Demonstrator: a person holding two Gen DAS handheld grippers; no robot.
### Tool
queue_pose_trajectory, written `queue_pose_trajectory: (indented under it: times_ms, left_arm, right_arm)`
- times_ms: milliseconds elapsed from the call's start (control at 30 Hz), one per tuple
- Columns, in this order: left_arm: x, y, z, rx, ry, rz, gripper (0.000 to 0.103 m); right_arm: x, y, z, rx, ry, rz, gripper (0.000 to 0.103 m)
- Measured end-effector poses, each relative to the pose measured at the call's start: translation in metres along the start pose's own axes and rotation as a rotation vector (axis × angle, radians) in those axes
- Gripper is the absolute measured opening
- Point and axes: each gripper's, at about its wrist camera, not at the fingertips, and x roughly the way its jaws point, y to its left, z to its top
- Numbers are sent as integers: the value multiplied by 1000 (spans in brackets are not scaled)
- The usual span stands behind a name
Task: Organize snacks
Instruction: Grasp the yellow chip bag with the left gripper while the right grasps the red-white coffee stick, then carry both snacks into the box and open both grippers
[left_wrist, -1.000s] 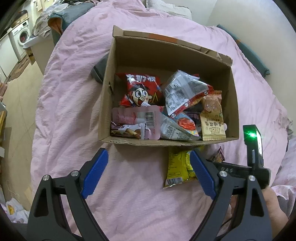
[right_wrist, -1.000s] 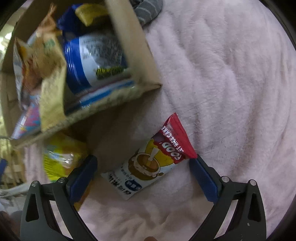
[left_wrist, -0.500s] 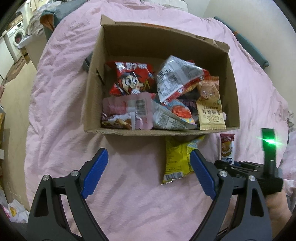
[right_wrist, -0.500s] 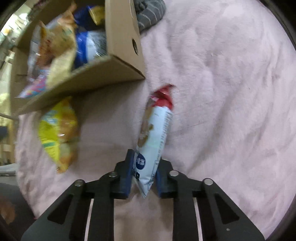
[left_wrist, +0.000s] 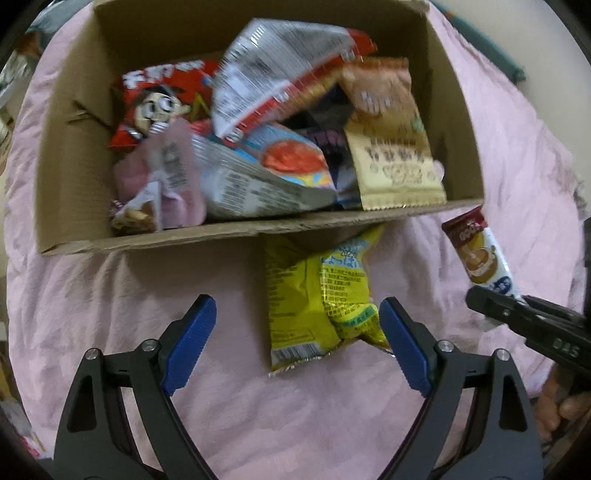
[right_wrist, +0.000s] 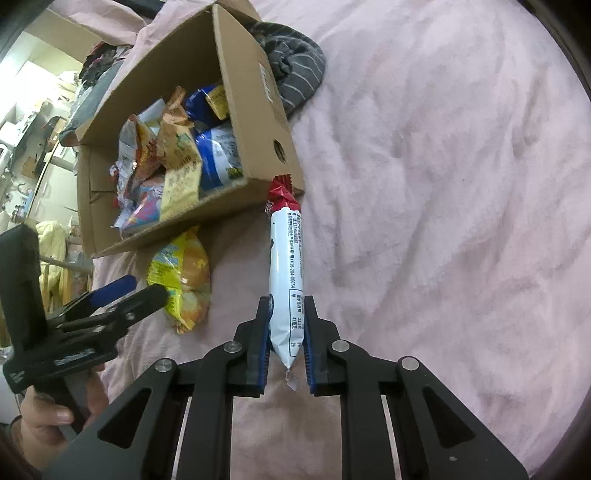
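While clamped by right gripper (right_wrist: 284, 350), cake packet (right_wrist: 286, 266) lengthwise along fingers (right_wrist: 258, 354), red end (right_wrist: 280, 192) outward

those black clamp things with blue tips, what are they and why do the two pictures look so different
Each is a hand-held gripper: a two-finger clamp a person carries, one per hand, with a wide-angle camera looking along its fingers. One picture comes from each.

The left hand-held gripper is open, over a yellow snack bag lying on the pink bedcover in front of a cardboard box full of snacks.

The right hand-held gripper is shut on a white snack bar with a red end, gripped by its lower end. Its jaws have just closed on it. A striped grey cloth lies behind the box.
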Motion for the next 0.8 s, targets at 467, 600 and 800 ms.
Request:
queue_pose_trajectory:
  times_ms: [467, 600, 800]
  left_arm:
    - [36, -22, -5, 72, 60, -27, 71]
    - [30, -29, -9, 112, 39, -20, 55]
    - [20, -29, -13, 127, 27, -3, 50]
  right_arm:
    - [-1, -3, 4, 2, -15, -21, 16]
    - [-4, 0, 5, 5, -25, -20, 16]
    - [-7, -2, 7, 17, -33, -26, 16]
